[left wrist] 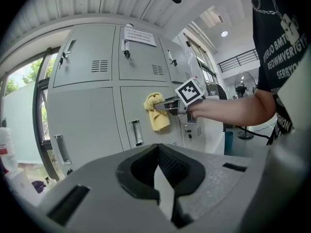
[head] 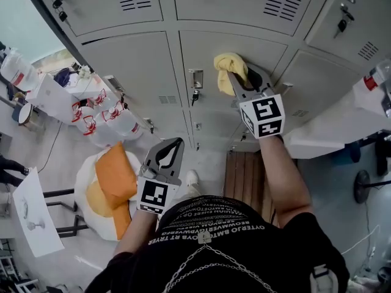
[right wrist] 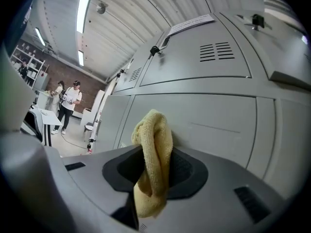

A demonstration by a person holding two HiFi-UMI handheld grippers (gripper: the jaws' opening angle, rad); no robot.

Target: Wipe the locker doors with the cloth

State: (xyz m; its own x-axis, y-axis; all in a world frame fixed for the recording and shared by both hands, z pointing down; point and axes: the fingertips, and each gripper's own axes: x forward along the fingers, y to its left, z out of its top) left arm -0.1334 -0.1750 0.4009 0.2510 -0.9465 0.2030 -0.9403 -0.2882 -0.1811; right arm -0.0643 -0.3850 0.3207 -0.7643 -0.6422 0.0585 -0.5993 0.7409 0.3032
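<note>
— What sits nearest?

— 2 claws, 1 in each hand, each carrying 1 marker cube point(head: 154, 195). The left claw point(head: 173, 148) hangs low by the black shirt, well apart from the lockers. Its jaws are clenched together with nothing between them.

— And the other 1?

— The right claw point(head: 239, 77) is held out at arm's length and is clamped on 1 yellow cloth point(head: 230, 66). The cloth is bunched between the jaws, with 1 fold rising above them and 1 tail hanging below.

— Where is the cloth against the lockers?

— It presses on 1 grey locker door point(head: 238, 47). In the left gripper view that door is in the lower of 2 rows, and the cloth lies just right of the door's handle point(left wrist: 136, 132). The 2 upper doors nearest it each show 1 louvred vent point(left wrist: 99, 65).

— Anything farther off?

— 1 orange cushion point(head: 115, 173) lies on a white heap on the floor, left of the lockers. In the right gripper view, 1 person point(right wrist: 73, 101) in a white top stands far down the room, too small for detail.
</note>
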